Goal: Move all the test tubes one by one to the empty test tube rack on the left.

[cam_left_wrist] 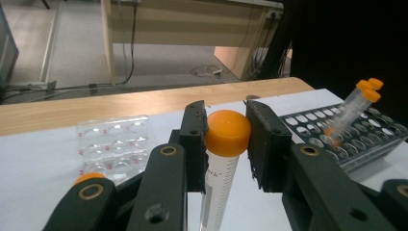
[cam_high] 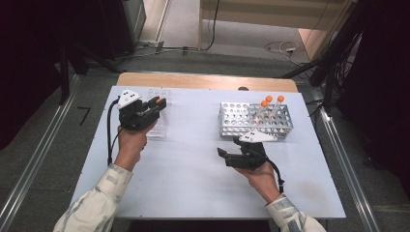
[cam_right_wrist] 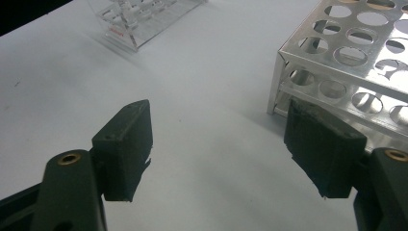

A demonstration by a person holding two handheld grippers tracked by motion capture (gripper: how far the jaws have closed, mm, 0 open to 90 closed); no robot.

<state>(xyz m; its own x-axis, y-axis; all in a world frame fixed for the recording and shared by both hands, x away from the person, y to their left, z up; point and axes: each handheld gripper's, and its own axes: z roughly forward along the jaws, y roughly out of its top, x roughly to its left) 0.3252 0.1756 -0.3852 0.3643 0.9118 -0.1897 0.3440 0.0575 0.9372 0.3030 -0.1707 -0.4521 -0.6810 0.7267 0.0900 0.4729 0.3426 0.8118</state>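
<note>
Gripping an orange-capped tube (cam_left_wrist: 223,159) in my left tongs (cam_left_wrist: 226,144), clamped just under its cap, above the clear plastic tray (cam_left_wrist: 113,144), right tongs (cam_right_wrist: 221,149) spread wide and empty over the white surface (cam_right_wrist: 202,96), metal rack (cam_high: 254,118) just beyond, three capped tubes (cam_high: 270,108) leaning inside.

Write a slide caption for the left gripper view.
Left claw shut on an orange-capped tube, with a clear plastic tray and a metal rack behind on the white table.
</note>
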